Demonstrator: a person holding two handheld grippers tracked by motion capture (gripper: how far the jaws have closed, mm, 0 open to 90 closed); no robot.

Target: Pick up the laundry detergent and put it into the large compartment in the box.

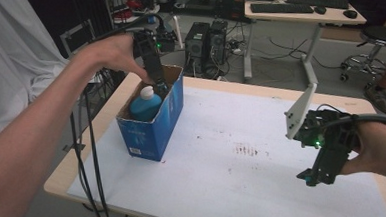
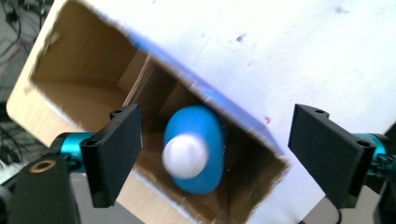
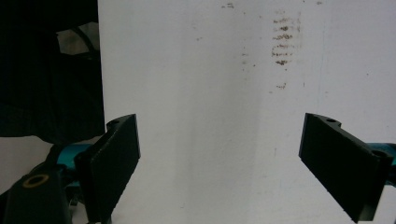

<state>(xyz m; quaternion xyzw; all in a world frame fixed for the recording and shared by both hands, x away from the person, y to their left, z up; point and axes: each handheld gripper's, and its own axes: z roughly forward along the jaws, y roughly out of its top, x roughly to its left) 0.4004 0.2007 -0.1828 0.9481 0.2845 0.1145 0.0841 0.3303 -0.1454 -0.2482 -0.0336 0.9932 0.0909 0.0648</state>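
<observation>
The bottle stands upright inside the box at the table's far left corner, and the left gripper hangs over it with jaws spread wide, touching nothing: the placing step looks done. The right gripper, also open and empty, waits near the right edge. Next, the left should lift clear of the box without catching its rim.

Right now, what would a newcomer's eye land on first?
The blue cardboard box near the table's left edge stands out, with a blue bottle and its white cap standing inside. The left claw hangs over the box's open top, jaws wide apart on either side of the bottle and not touching it. At the right, the right claw is open over the stained white sheet.
</observation>
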